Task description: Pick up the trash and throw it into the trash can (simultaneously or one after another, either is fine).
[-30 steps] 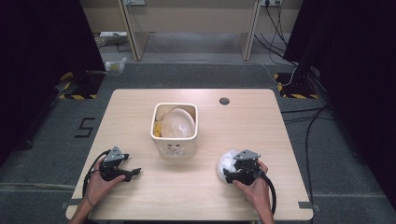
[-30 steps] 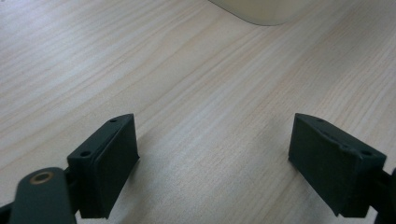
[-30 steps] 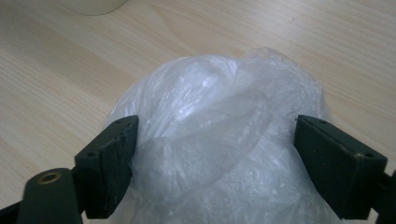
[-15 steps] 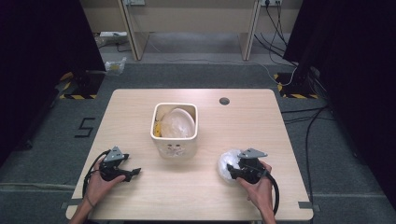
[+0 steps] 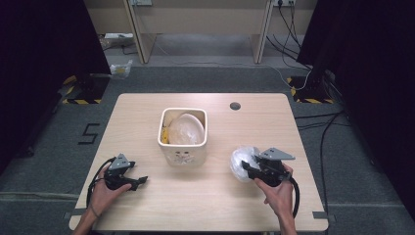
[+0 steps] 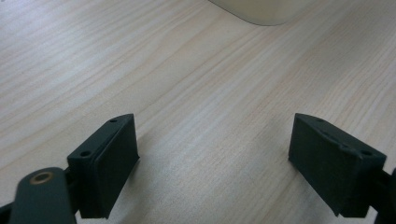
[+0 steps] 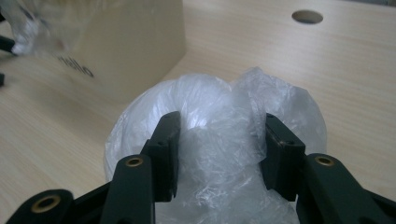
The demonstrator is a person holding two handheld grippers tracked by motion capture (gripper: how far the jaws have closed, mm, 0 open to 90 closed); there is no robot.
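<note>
A round bundle wrapped in clear crinkled plastic (image 5: 241, 160) lies on the wooden table (image 5: 274, 122), right of a cream square bin (image 5: 183, 152). My right gripper (image 5: 248, 169) is shut on the bundle (image 7: 210, 102); both jaws press into its plastic (image 7: 219, 149). The bin holds another plastic-wrapped white piece (image 5: 186, 129) and something yellow (image 5: 165, 134). My left gripper (image 5: 139, 181) rests near the table's front left, open, with bare wood between its jaws (image 6: 212, 158). A corner of the bin (image 6: 261, 9) shows just ahead of it.
A round cable hole (image 5: 235, 105) sits in the table behind the bin. The bin's side (image 7: 135, 46) stands close to the left of the held bundle. Grey floor, cables and cabinet legs lie beyond the table's far edge.
My right hand has turned slightly, its grey plate swinging to the right, and the bundle has edged a little away from the front edge. The left gripper has stayed put.
</note>
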